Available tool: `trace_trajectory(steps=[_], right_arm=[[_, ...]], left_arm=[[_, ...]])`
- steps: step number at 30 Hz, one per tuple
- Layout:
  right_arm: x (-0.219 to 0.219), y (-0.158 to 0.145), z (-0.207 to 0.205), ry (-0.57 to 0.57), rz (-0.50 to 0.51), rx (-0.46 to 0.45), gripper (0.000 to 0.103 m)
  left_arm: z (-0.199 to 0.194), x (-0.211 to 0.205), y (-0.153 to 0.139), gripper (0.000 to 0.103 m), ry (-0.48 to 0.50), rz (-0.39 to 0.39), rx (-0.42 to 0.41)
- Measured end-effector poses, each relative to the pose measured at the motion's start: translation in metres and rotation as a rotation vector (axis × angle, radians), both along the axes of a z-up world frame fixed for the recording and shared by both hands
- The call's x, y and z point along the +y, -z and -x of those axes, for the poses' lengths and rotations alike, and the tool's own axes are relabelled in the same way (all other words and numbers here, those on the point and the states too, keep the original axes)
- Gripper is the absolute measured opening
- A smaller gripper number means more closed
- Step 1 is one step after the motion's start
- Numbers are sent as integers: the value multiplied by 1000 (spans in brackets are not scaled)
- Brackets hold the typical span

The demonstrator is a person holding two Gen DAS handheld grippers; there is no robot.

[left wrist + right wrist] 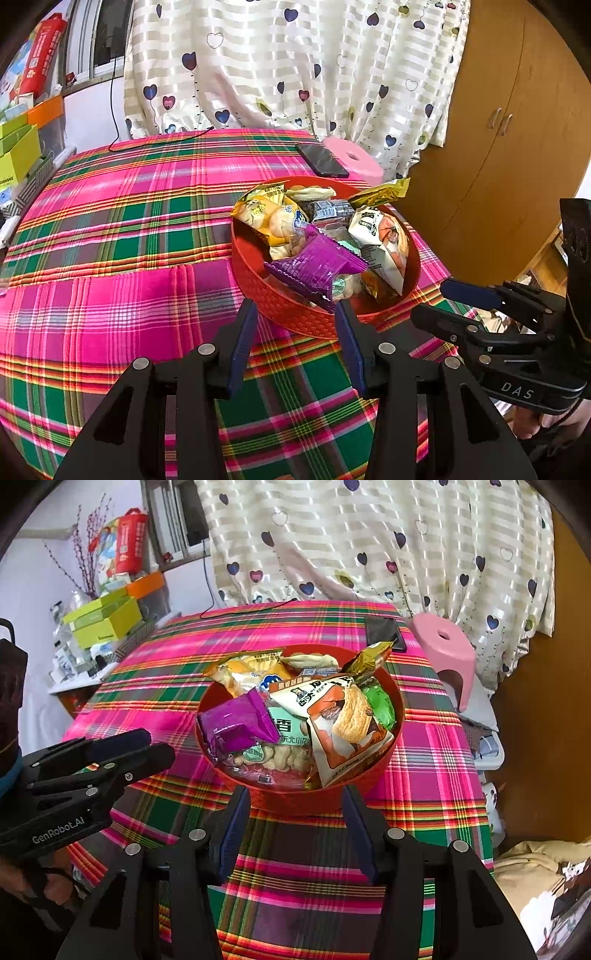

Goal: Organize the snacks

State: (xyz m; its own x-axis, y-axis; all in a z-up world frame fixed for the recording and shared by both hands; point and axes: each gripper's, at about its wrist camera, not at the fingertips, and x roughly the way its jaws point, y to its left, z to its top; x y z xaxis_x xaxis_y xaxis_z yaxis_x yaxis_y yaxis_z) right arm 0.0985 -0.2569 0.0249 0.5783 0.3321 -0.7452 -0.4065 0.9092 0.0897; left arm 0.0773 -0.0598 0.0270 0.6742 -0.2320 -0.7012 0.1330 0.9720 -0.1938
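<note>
The round red plastic basket (295, 801) has a woven-textured, faintly shiny wall, and the purple foil snack packet (240, 725) in it is glossy and crinkled. Beneath lies a matt woven pink-and-green plaid tablecloth (110, 258). The black plastic left gripper (295, 347) looks matt, with bright metal pins.

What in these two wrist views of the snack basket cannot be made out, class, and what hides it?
- Lower snacks in the red basket: both views, buried under the purple packet and the chip bag.
- Basket's near wall: right wrist view, partly behind the right claw.
- Phone screen: dark, nothing readable.
- Packet print: mostly too small, warped by the fisheye.
- Person: only a hand at frame edges.
</note>
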Motion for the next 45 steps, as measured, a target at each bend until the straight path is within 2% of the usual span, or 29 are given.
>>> trace_trajectory(steps=[24, 45], right_arm=[[-1, 7, -6, -4, 1, 10, 50], [7, 13, -8, -40, -24, 36, 50]], left_arm=[[-7, -13, 5, 45, 3, -63, 14], [-11, -14, 10, 45, 1, -74, 17]])
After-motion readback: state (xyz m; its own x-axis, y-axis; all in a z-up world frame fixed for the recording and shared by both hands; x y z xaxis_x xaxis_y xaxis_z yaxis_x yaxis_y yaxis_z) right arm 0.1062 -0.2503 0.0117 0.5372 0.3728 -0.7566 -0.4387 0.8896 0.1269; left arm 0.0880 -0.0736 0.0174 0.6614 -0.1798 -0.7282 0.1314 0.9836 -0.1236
